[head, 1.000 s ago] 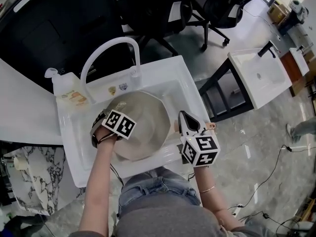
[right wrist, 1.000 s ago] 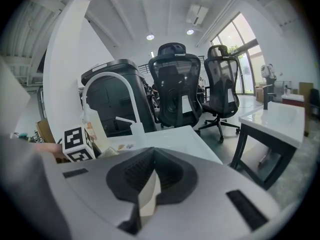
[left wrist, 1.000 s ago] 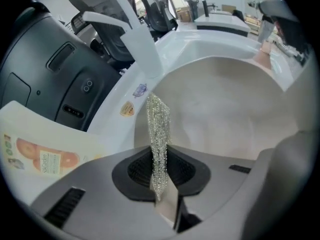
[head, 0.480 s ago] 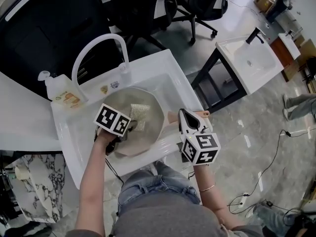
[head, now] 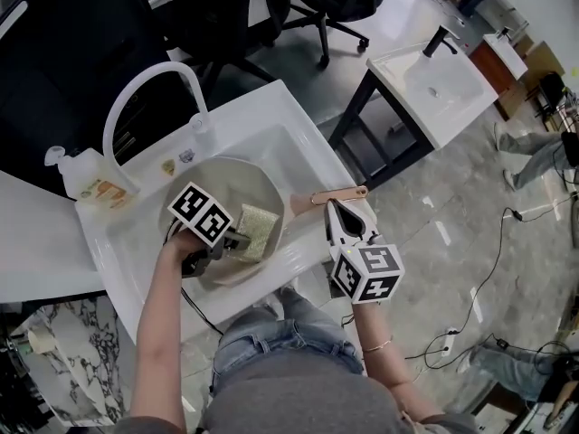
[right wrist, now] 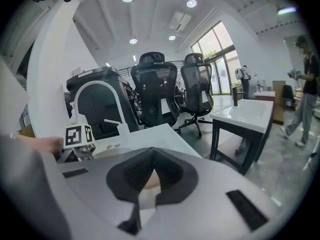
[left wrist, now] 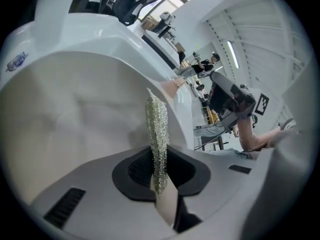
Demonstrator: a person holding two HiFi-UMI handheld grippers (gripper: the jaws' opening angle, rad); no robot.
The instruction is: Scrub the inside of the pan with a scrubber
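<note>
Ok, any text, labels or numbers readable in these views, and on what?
Nothing legible in any view.
Bottle label: print too small and blurred.
Two stickers on the sink rim: blurred.
Marker cubes: square patterns only, no letters.

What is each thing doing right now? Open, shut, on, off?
Left hand-held gripper: shut on the scrubber.
Scrubber: pinched, touching the inside of the pan.
Pan: lying in the sink, empty apart from the scrubber.
Right hand-held gripper: shut on the pan handle.
Pan handle: sticking out over the sink's edge.
Tap: no water coming out.
Soap bottle: standing upright on the sink.
</note>
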